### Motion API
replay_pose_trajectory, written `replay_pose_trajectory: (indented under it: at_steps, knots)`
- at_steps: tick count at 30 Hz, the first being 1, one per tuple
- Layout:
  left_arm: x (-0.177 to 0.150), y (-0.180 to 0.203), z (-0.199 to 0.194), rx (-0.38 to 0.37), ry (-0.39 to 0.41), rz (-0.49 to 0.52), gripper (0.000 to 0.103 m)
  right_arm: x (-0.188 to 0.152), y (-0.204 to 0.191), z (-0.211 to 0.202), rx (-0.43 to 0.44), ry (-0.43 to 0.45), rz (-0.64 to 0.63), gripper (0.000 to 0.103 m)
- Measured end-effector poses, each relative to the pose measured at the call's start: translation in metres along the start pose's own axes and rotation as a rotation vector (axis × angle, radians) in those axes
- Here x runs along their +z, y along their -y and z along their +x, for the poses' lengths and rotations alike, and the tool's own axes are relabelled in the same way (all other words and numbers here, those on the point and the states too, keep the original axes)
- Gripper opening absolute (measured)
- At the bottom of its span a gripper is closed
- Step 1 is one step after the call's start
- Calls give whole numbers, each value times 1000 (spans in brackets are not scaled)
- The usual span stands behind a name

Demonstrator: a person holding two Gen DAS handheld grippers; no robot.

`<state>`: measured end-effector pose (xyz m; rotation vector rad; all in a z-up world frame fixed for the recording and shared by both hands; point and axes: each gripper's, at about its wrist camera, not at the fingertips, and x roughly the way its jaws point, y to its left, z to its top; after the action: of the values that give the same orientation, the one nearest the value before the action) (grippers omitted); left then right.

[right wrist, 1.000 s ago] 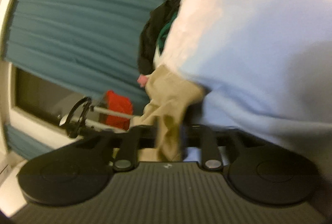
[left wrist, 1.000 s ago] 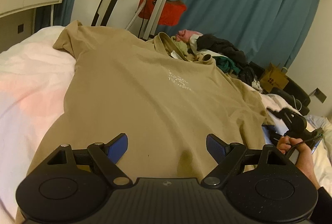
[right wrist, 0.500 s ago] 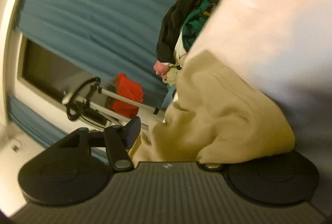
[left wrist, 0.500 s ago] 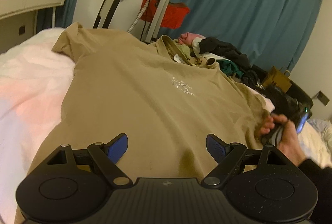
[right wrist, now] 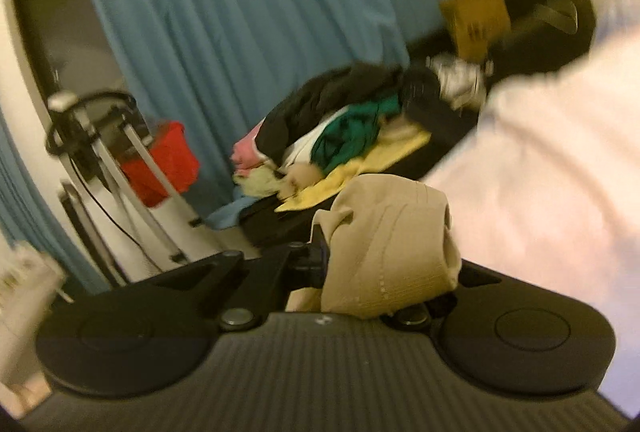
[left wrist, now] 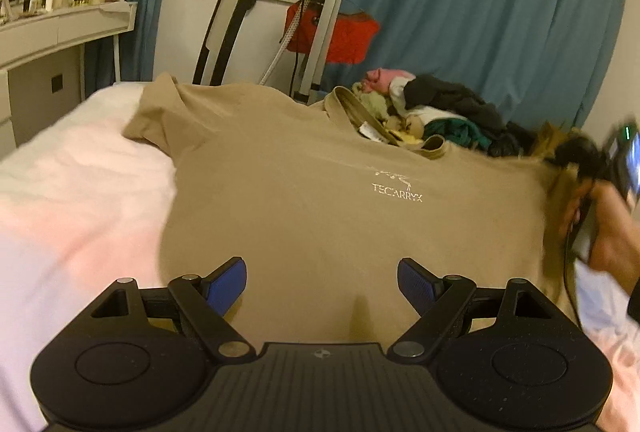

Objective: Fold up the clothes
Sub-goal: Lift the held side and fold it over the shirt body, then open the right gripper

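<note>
The white-sheeted bed (left wrist: 60, 200) carries the tan cotton T-shirt (left wrist: 320, 200) spread flat, front up, ready for folding. At its three o'clock edge the right tool (right wrist: 384, 264) is clamped on the sleeve, presumably to draw it across. The left tool (left wrist: 322, 282) hovers spread apart over the hem at six o'clock, holding nothing.

Tan shirt (left wrist: 304, 200) of soft matt cloth with a pale printed logo. Pinkish-white sheet (left wrist: 68, 192), slightly rumpled cloth. Left gripper (left wrist: 322, 282) matt black plastic, ribbed base, blue pads (left wrist: 226, 282). Teal curtain (left wrist: 480, 24), pleated cloth.
</note>
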<state>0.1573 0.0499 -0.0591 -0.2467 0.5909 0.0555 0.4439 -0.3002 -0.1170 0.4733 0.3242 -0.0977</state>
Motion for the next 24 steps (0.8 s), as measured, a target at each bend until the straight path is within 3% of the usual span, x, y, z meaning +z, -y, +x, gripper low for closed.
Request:
replay_pose_trajectory:
  at_steps: [4,10,16,19,21,22,23,24]
  knots:
    - [9,-14,-15,36,23,16,85,-5,-74,-31,-70,59,-210,6]
    - [24,-58,-28,22,46,-117,86,-58,-199,-53,-70,85,-527,6]
    - [22,-92,-18,31,10,-171,86,-150,-290,-28,-12,-22,-763,8]
    - [19,-104,-8,50,-12,-198,86,-176,-302,-9,36,-129,-764,10]
    - [19,-108,-2,44,-36,-212,86,-182,-300,7,94,-235,-713,15]
    - [19,-110,1,40,-48,-218,86,-179,-295,12,126,-275,-661,27]
    - [19,-111,3,35,-59,-219,86,-176,-293,12,156,-297,-612,49]
    - [18,-110,3,29,-64,-213,86,-171,-291,10,183,-304,-562,61]
